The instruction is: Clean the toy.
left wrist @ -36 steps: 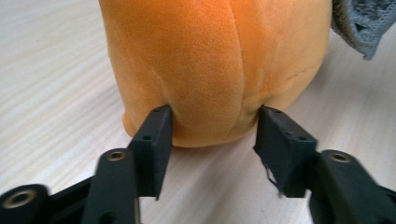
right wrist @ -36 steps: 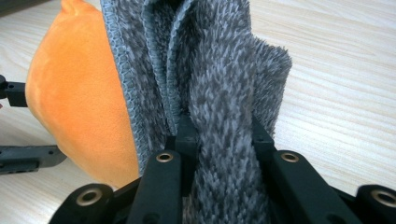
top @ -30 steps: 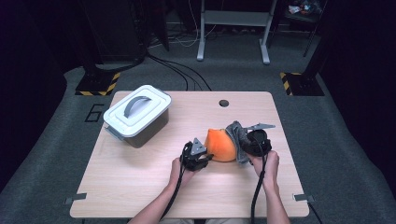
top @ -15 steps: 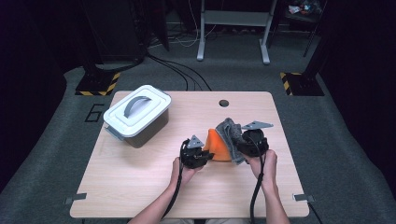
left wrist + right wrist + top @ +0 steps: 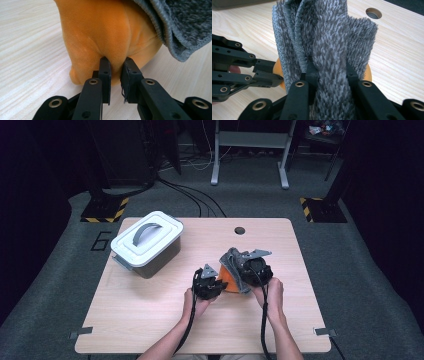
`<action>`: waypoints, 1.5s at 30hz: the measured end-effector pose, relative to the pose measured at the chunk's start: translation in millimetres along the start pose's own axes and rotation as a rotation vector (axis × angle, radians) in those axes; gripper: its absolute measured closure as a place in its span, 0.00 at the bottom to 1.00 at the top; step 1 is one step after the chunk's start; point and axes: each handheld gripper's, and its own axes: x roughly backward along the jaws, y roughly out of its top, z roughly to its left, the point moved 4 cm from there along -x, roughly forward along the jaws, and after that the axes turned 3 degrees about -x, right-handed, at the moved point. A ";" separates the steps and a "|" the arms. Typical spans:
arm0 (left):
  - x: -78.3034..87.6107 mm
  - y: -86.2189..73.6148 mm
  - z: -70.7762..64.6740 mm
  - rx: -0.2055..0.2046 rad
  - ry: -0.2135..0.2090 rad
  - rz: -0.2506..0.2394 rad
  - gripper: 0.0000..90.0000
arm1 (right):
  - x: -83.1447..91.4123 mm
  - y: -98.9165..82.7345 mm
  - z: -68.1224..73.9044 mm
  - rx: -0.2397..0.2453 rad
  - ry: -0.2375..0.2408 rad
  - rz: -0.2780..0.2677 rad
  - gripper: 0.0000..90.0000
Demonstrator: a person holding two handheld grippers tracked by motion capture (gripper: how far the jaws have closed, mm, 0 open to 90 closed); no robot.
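An orange plush thing [image 5: 228, 280] sits on the wooden table [image 5: 150, 320] with a grey fuzzy cloth [image 5: 233, 260] draped over its top. My left gripper [image 5: 218, 281] is shut, pinching a fold of the orange plush [image 5: 100, 30] low on its side; the pinch shows in the left gripper view [image 5: 116, 65]. The grey cloth [image 5: 185, 25] hangs at the upper right there. My right gripper [image 5: 242, 271] is shut on the bunched grey cloth [image 5: 324, 32], which stands up between its jaws [image 5: 329, 71]. The left gripper [image 5: 273, 73] touches the orange plush [image 5: 278, 65] at the left of that view.
A grey box with a white lid and grey handle [image 5: 147, 242] stands at the table's back left. A round hole [image 5: 239, 230] lies near the back edge. Cables and yellow-black striped feet [image 5: 105, 210] are on the floor beyond.
The right gripper has carried the grey cloth leftward and a little up over the orange plush, hiding more of it. The left gripper has closed onto the plush's side.
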 end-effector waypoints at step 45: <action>-1.1 -0.6 1.8 -0.011 0.003 0.004 0.88 | -1.2 -1.8 2.8 0.015 -0.028 -0.006 0.81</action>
